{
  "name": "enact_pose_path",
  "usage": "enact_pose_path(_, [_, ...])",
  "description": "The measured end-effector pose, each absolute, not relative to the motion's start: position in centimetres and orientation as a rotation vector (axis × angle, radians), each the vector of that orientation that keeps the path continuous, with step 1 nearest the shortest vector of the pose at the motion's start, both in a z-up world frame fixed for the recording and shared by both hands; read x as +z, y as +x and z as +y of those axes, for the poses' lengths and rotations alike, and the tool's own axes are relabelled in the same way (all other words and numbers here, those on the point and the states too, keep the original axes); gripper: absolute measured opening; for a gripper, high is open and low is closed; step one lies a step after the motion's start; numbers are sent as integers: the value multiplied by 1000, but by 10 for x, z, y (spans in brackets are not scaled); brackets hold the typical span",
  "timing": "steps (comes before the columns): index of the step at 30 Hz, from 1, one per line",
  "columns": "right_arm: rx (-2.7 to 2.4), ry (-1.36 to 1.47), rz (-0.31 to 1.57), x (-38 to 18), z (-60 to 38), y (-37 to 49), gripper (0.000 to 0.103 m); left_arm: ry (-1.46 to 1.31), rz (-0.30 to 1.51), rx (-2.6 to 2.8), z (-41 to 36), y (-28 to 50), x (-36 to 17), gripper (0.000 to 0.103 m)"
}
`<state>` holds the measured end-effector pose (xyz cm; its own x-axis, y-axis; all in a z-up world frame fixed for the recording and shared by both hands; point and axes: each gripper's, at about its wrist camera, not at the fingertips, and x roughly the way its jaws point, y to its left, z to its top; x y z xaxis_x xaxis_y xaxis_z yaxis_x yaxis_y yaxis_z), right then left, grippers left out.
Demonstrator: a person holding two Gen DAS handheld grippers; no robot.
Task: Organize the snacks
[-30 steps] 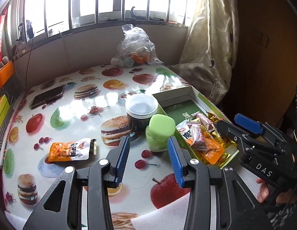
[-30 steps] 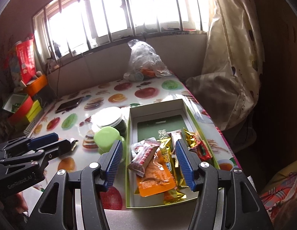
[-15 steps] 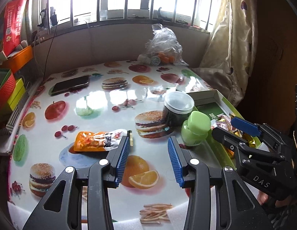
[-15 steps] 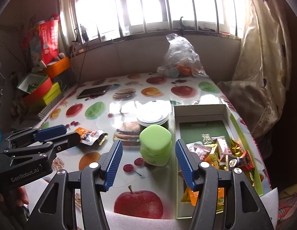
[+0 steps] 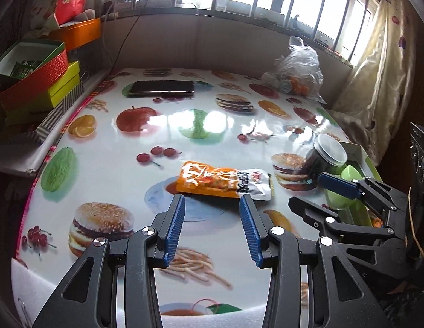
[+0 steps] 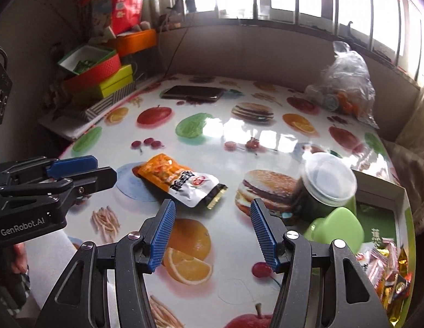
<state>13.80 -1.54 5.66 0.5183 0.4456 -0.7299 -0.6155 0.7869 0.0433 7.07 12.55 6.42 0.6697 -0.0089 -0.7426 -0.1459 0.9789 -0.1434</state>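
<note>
An orange and white snack packet lies flat on the fruit-print table, just beyond my open, empty left gripper; it also shows in the right wrist view. My right gripper is open and empty, near the packet's right end. The green box with several wrapped snacks sits at the right edge. The left gripper also shows in the right wrist view, the right gripper in the left wrist view.
A dark jar with a clear lid and a green container stand beside the box. A phone lies at the far side, a plastic bag at the far right. Stacked boxes stand off the table's left.
Both grippers have swung left, away from the box. The snack packet is now straight in front of the left gripper and closer. Both stay open.
</note>
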Motion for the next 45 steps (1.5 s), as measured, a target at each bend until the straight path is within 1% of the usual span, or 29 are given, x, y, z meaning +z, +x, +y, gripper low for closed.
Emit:
enact_pose_path(4, [686, -319, 829, 41, 15, 146, 57, -230, 855, 114, 145, 70, 54, 43])
enact_pose_path(14, [710, -580, 801, 16, 68, 154, 57, -277, 885, 144, 170, 71, 37, 43])
enact_pose_path(16, [690, -624, 799, 10, 72, 156, 59, -281, 886, 140, 171, 72, 36, 43])
enact_pose_path(24, [700, -584, 837, 10, 76, 172, 60, -296, 896, 138, 177, 76, 31, 43])
enact_pose_path(25, [698, -569, 847, 10, 75, 175, 57, -298, 896, 138, 178, 76, 31, 43])
enact_pose_path(26, [687, -557, 854, 10, 74, 178, 52, -301, 896, 137, 178, 76, 30, 43])
enact_pose_path(27, [678, -546, 859, 11, 74, 180, 50, -304, 897, 137, 178, 76, 30, 43])
enact_pose_path(29, [668, -513, 868, 13, 71, 184, 38, -307, 900, 137, 179, 77, 29, 43])
enact_pose_path(32, [669, -479, 872, 15, 69, 185, 35, -308, 904, 134, 179, 78, 27, 43])
enact_pose_path(35, [663, -480, 857, 16, 69, 183, 26, -309, 906, 130, 179, 79, 26, 43])
enact_pose_path(38, [666, -453, 840, 21, 67, 180, 11, -312, 906, 132, 179, 79, 26, 43])
enact_pose_path(40, [662, -441, 837, 23, 66, 179, 8, -312, 907, 134, 180, 79, 25, 43])
enact_pose_path(45, [647, -365, 835, 30, 53, 177, 7, -312, 912, 128, 177, 80, 23, 43])
